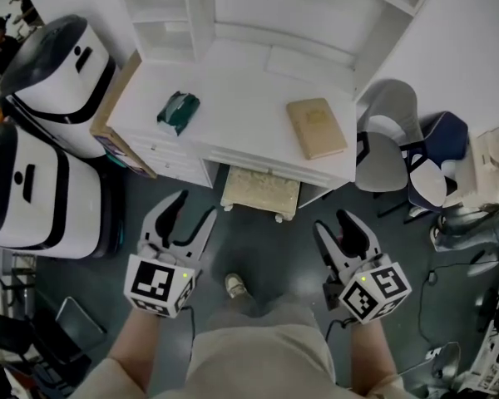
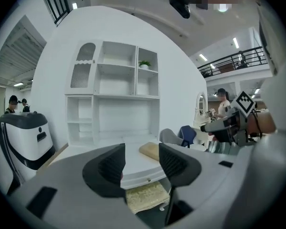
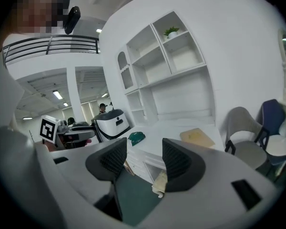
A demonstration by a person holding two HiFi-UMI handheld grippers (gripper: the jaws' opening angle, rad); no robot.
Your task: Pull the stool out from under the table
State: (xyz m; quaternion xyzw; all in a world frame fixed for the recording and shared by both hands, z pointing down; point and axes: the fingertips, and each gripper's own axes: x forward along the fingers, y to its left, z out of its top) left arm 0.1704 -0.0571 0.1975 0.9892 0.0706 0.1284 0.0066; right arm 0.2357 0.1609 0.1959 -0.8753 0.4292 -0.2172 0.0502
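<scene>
Cream fuzzy seat of the stool (image 1: 260, 191) is mostly tucked under the white counter (image 1: 241, 98), with only its front edge poking out, so the pull hasn't started as far as I can tell. The left hand-held gripper (image 1: 196, 206) and right hand-held gripper (image 1: 333, 220) both hang in the air, jaws apart with nothing between them (neither touches anything). The stool sits between the two and a bit ahead, down low. What's left is reaching in, grabbing the seat edge and dragging it back toward the person
</scene>
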